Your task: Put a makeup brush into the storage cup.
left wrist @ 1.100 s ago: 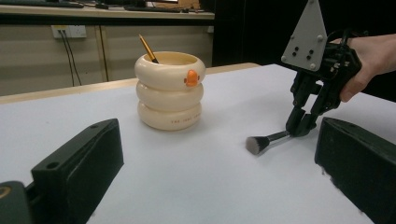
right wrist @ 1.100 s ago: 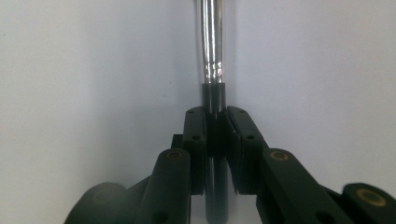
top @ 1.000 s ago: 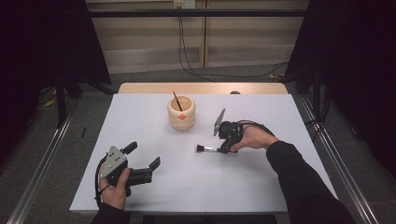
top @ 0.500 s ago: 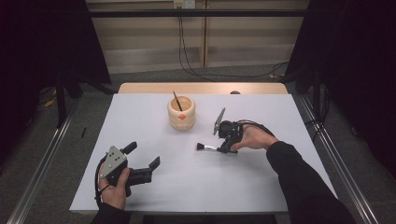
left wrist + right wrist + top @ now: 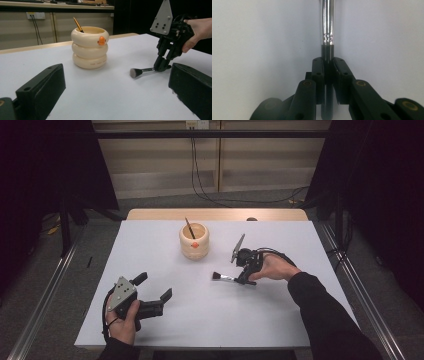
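My right gripper [image 5: 243,280] is clamped on the makeup brush [image 5: 223,278]: jaws pinched tight on its black handle, w/ the silver ferrule [image 5: 327,22] sticking out straight ahead. Brush lies flat on the white desk [image 5: 280,325], right of centre, bristles [image 5: 135,72] pointing toward the left edge, handle end under my jaws. My right hand [image 5: 272,268] sits behind the gripper, grey plate [image 5: 238,248] tilted up.

My left gripper [image 5: 151,292] rests near the front-left corner, jaws wide apart, nothing btwn them, held in my left hand [image 5: 122,322].

Cream ringed pot [image 5: 194,241] w/ orange dot stands upright toward the back edge, about mid-width, well apart from the brush. Thin brush stick [image 5: 189,227] leans inside it.
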A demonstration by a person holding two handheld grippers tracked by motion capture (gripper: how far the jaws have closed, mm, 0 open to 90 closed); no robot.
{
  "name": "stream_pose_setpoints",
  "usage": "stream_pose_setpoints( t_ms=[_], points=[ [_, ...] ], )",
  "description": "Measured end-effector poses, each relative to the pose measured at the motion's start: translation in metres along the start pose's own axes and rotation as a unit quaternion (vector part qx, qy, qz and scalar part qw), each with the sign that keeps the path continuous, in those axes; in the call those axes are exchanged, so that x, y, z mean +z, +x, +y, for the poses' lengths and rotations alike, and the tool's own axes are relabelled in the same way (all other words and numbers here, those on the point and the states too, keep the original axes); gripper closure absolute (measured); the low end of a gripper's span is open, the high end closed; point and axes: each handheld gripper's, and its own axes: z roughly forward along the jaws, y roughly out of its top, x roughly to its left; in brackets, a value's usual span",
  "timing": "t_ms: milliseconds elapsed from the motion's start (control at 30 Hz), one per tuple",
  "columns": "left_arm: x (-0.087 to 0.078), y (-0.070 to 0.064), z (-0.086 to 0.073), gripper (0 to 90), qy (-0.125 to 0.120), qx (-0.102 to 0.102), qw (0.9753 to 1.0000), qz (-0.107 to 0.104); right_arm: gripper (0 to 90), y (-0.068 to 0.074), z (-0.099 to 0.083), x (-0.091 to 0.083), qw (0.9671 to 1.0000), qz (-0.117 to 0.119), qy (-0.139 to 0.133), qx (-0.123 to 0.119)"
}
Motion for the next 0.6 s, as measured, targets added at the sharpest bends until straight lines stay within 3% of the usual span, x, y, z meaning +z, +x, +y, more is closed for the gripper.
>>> stream_pose_setpoints(
  t_ms=[300,600],
  points=[
    [0.0,-0.002,0.001,0.7,0.001,0.003,1.0,0.0,80.3,-0.002,-0.011,-0.01,0.9994,-0.003,-0.03,0.02],
    [-0.001,-0.002,0.001,0.8,-0.001,0.004,1.0,0.0,80.4,0.003,-0.021,-0.02,0.9965,-0.008,-0.078,0.029]
  ],
)
